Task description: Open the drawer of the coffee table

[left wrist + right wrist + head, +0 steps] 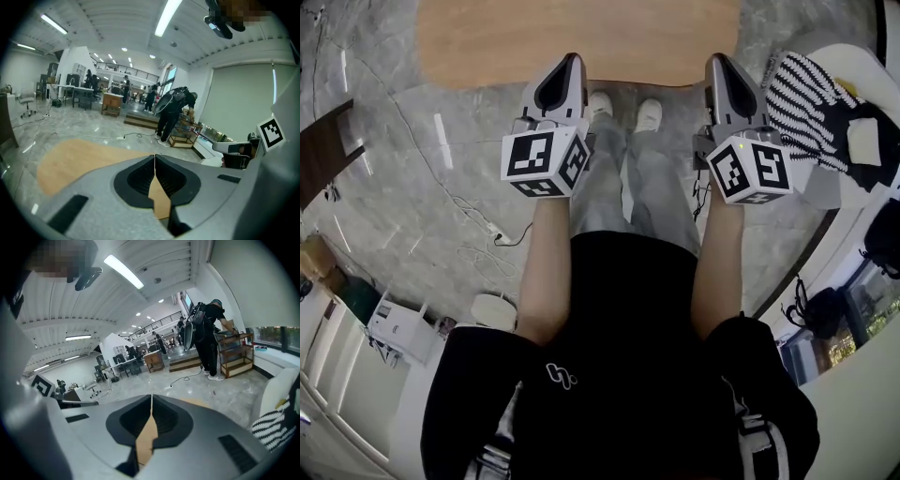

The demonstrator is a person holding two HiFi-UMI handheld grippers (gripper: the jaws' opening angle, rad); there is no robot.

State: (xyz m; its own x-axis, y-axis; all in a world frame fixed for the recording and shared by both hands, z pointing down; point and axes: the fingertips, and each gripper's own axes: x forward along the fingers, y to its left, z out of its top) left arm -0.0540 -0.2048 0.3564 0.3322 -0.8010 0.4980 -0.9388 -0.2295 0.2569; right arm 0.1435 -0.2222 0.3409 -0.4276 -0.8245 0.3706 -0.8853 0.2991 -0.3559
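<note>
Left gripper (154,156) jaws together over wooden coffee table (70,161); person (171,115) in bkgd, prob. bending.

1. The left gripper (570,64) is held out in front of the body and points forward and a bit down. Its two jaws are pressed together and hold nothing.
2. The right gripper (718,62) is held the same way beside it, jaws together and empty too.
3. The left forearm (546,272) and right forearm (719,272) reach out side by side, apart.
</note>
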